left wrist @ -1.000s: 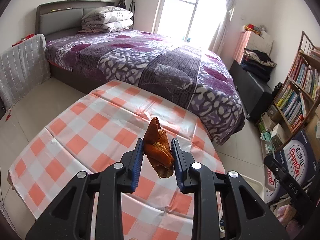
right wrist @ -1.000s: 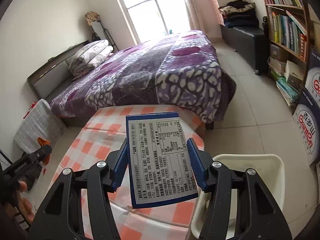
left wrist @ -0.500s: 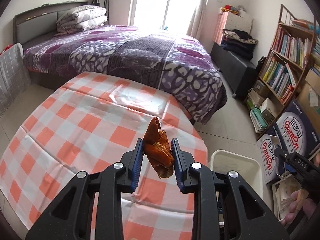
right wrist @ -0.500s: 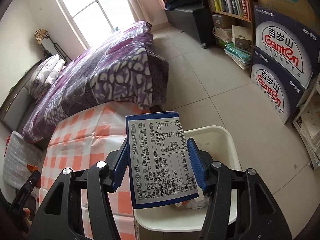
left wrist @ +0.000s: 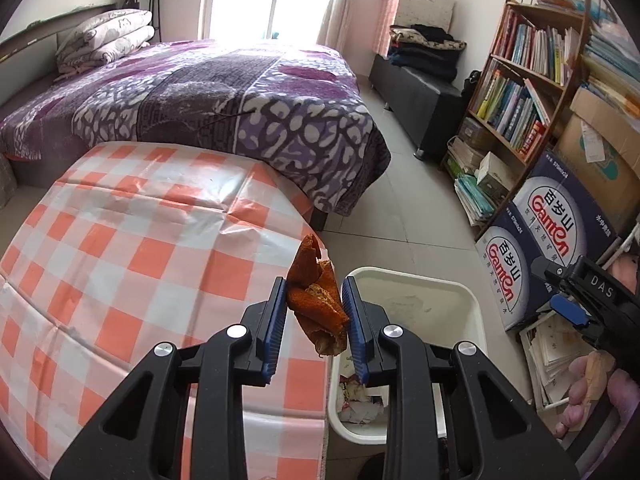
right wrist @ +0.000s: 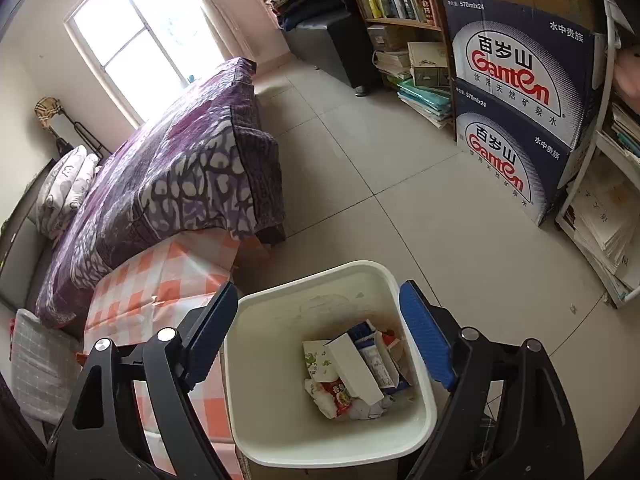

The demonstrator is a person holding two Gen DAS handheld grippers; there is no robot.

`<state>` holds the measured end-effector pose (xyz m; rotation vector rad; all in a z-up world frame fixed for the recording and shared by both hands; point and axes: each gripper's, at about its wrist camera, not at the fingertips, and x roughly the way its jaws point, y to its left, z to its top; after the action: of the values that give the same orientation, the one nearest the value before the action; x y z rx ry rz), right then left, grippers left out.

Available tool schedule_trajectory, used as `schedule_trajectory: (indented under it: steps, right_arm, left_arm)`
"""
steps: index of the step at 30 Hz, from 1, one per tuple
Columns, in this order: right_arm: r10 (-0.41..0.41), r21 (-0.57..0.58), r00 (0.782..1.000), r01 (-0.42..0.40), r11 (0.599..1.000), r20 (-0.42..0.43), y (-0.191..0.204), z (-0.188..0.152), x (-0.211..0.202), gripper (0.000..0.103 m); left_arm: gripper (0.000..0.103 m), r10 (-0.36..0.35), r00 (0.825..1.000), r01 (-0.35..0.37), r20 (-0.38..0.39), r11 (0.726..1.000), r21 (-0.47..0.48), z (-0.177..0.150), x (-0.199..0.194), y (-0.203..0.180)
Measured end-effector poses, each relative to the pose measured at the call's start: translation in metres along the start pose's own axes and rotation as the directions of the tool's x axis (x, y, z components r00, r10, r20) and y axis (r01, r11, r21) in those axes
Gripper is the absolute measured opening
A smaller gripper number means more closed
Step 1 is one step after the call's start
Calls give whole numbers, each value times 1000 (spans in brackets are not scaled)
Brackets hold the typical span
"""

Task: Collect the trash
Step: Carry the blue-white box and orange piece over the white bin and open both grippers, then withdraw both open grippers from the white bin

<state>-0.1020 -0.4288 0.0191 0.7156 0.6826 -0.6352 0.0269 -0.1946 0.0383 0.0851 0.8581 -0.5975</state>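
The right gripper (right wrist: 318,334), jaws opening and now empty, hovers over the white trash bin (right wrist: 256,380); the blue carton (right wrist: 360,364) it held a moment ago lies inside. The left gripper (left wrist: 315,310) still clamps orange peel (left wrist: 318,304) above the checkered table's bin-side edge (left wrist: 280,408), awaiting its drop.

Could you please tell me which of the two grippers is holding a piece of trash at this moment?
The left gripper: it clamps the orange peel. The right gripper, jaws opening, holds nothing above the white bin.
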Motion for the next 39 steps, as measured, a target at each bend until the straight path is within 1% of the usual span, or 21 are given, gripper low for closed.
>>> schedule_trajectory:
  steps: [4, 9, 12, 13, 14, 15, 16, 19, 20, 22, 24, 25, 26, 27, 29, 30, 31, 32, 34, 37, 39]
  right_arm:
    - [-19, 9, 1000, 19, 1000, 13, -14, 4, -4, 82]
    - [-58, 24, 997, 56, 998, 55, -32, 10, -14, 84]
    - [-79, 41, 994, 76, 996, 73, -42, 13, -18, 84]
    - [-89, 44, 993, 85, 995, 79, -43, 14, -19, 85]
    - [-101, 44, 991, 97, 994, 91, -45, 15, -21, 85]
    - [-116, 39, 987, 112, 993, 107, -45, 16, -24, 85]
    - [-129, 34, 984, 126, 992, 122, -44, 16, -27, 86]
    - [-175, 18, 963, 175, 984, 206, -39, 14, -41, 90]
    - [-196, 7, 947, 201, 980, 254, -35, 13, -50, 91]
    - [-220, -5, 924, 233, 972, 313, -27, 9, -60, 96]
    - [-239, -33, 890, 273, 962, 387, -15, 2, -75, 96]
    - [-242, -48, 877, 287, 957, 415, -10, -2, -81, 96]
    - [-252, -69, 852, 318, 946, 459, 1, -9, -89, 96]
    - [-256, -78, 839, 332, 940, 480, 6, -14, -94, 96]
    - [-252, -97, 815, 350, 932, 522, 17, -27, -105, 96]
    - [-236, -108, 808, 345, 932, 539, 22, -37, -110, 96]
    - [-223, -114, 807, 336, 935, 547, 26, -44, -113, 96]
    - [-209, -122, 810, 324, 938, 549, 29, -51, -115, 96]
    - [-173, -143, 831, 288, 947, 528, 34, -66, -119, 96]
    - [-134, -185, 855, 257, 949, 500, 45, -88, -120, 96]
    - [-111, -227, 870, 245, 942, 480, 54, -101, -117, 96]
  left_arm:
    - [29, -27, 999, 27, -39, 999, 19, -5, 14, -19]
    - [29, -57, 995, 62, -80, 997, 55, -10, 31, -45]
    - [29, -99, 990, 107, -101, 991, 82, -13, 38, -60]
    - [31, -117, 987, 127, -107, 988, 89, -14, 40, -64]
    - [37, -132, 985, 143, -110, 985, 95, -14, 40, -68]
    - [54, -143, 984, 154, -106, 983, 104, -14, 39, -71]
    - [66, -142, 986, 151, -85, 982, 113, -14, 35, -74]
    - [74, -138, 990, 141, -33, 979, 147, -12, 19, -78]
    - [74, -126, 992, 128, -21, 979, 158, -11, 14, -79]
    - [78, -87, 996, 80, 31, 983, 167, -9, -1, -75]
    - [83, -30, 994, 13, 101, 986, 169, -8, -19, -67]
    - [87, 5, 988, -31, 152, 985, 167, -9, -31, -63]
    - [89, 40, 978, -75, 207, 984, 162, -10, -43, -59]
    - [95, 69, 964, -111, 257, 982, 155, -13, -54, -55]
    - [96, 132, 921, -189, 367, 974, 125, -20, -77, -45]
    - [96, 163, 903, -221, 397, 970, 103, -23, -84, -40]
    - [96, 196, 888, -247, 416, 966, 72, -26, -91, -34]
    - [96, 213, 885, -257, 414, 965, 52, -28, -95, -28]
    - [96, 235, 898, -260, 373, 965, 18, -32, -99, -13]
    - [96, 288, 893, -293, 346, 955, -38, -46, -105, 6]
    - [96, 311, 900, -307, 305, 950, -64, -58, -104, 20]
